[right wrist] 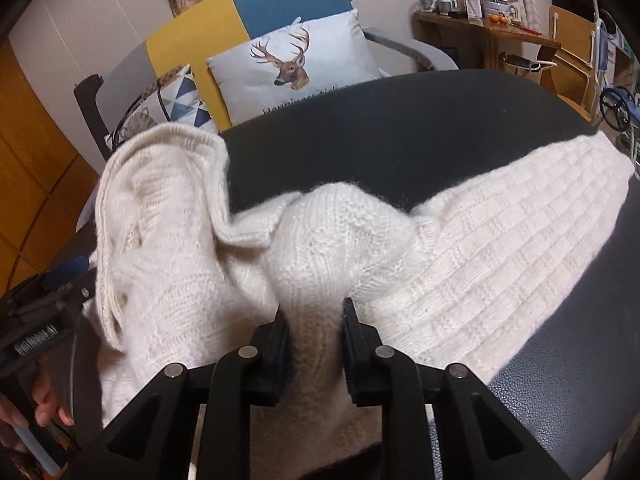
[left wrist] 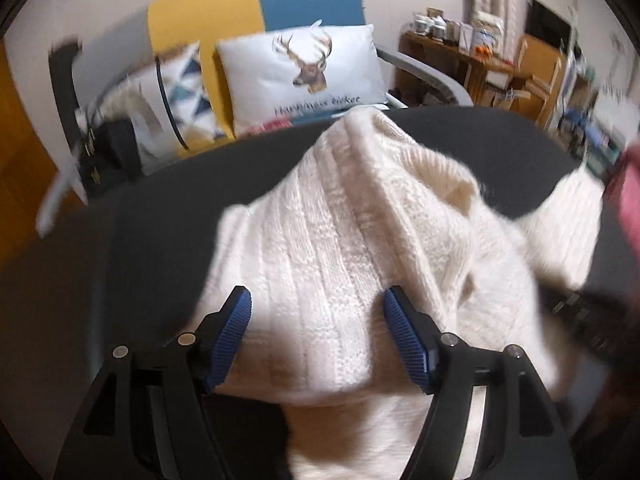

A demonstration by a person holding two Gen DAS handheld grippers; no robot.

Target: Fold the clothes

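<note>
Nearest your right lens, the right gripper [right wrist: 314,320] has its fingers clamped on a bunched ridge of the cream knit sweater [right wrist: 460,248], so that side carries cloth. Your left gripper [left wrist: 318,320] stands spread wide, blue pads on either side of a knit panel that runs between them; nothing is pinched there (the left view is smeared, so whether the pads touch the wool I cannot tell).

Most of the sweater lies rumpled on the dark table [right wrist: 400,120]: one ribbed stretch runs flat toward the far right edge, while the left portion is heaped and turned over on itself, its ribbed hem curling up. No tidy folded stack shows.

I judge you are mid-fold, gathering or carrying a section across the body. Which layer goes where the frames do not settle. Next, you need a firm hold with the left tool on an edge matching the right's, then tension between the two so the knit spreads flat instead of dragging the heap (loose wool sags and stretches).
</note>
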